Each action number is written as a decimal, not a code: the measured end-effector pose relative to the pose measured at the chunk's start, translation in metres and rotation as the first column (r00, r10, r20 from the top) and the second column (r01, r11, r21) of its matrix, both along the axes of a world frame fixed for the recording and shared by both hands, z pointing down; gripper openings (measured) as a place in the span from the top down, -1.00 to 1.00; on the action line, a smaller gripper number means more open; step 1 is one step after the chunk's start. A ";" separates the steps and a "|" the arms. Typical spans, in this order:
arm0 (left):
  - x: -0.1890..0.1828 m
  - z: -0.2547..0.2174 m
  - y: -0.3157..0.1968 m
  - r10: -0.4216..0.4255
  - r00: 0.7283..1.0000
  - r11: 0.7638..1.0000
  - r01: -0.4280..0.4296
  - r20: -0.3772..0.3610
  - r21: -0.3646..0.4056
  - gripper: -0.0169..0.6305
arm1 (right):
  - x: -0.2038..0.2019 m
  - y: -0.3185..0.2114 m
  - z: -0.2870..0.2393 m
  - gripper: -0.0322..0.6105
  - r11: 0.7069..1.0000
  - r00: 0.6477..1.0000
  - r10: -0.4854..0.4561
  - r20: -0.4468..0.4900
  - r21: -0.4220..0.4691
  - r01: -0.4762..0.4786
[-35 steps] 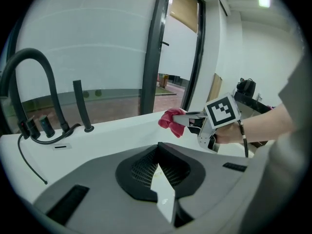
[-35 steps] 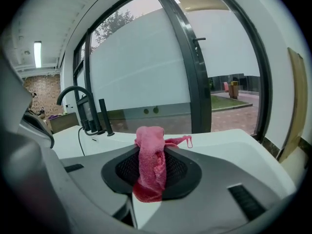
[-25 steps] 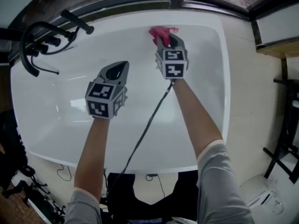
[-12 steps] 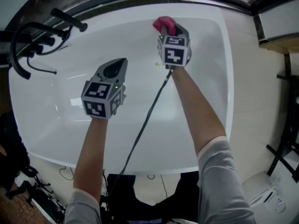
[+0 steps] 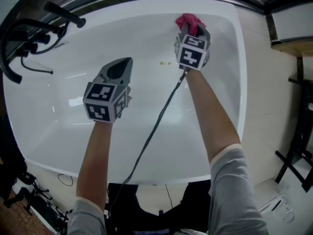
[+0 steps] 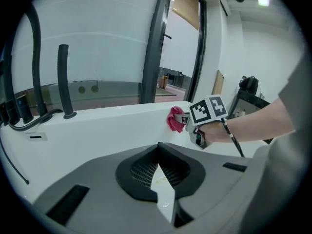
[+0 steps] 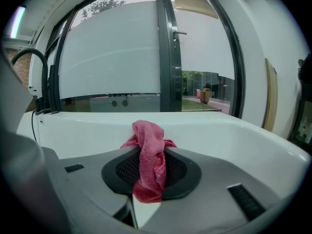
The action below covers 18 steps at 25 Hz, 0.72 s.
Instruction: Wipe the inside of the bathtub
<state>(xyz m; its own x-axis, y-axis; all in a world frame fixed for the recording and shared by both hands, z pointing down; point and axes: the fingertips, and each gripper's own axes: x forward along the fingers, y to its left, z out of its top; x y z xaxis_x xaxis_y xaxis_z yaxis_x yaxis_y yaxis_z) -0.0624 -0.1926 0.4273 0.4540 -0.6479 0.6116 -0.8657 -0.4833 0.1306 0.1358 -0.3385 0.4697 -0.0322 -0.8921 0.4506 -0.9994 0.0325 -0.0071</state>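
Note:
The white bathtub fills the head view. My right gripper is shut on a pink cloth and holds it near the tub's far inner wall, toward the right end. In the right gripper view the pink cloth hangs bunched between the jaws, with the tub's far rim behind it. My left gripper hovers over the tub's middle, jaws shut with nothing between them. The left gripper view shows the right gripper and the pink cloth against the far wall.
A black tap with hoses stands on the tub's far left rim. A few small specks lie on the tub floor between the grippers. A black cable runs back from the right gripper. Dark-framed windows rise behind the tub.
My right gripper has carried the pink cloth to the right along the far wall of the tub. The left gripper has stayed almost where it was.

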 end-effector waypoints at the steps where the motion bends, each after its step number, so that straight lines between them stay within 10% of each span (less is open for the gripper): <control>1: -0.002 0.002 0.000 -0.003 1.000 1.000 0.003 0.000 -0.002 0.93 | -0.007 0.001 0.003 0.62 1.000 1.000 -0.014 -0.003 0.003 0.014; 11: -0.035 0.019 0.003 -0.048 0.999 0.999 0.048 0.014 -0.008 0.93 | -0.116 0.013 0.033 0.62 0.983 0.983 -0.183 0.003 -0.031 0.183; 18: -0.031 0.021 0.005 -0.046 0.999 0.999 0.046 0.009 -0.011 0.93 | -0.075 0.009 0.029 0.62 0.987 0.987 -0.161 0.006 -0.017 0.161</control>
<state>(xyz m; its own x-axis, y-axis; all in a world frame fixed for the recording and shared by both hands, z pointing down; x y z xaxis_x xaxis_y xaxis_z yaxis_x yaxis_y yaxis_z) -0.0930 -0.1875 0.4484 0.4180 -0.6611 0.6231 -0.8883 -0.4411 0.1279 0.0604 -0.3295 0.4987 -0.1773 -0.8671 0.4656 -0.9811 0.1931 -0.0139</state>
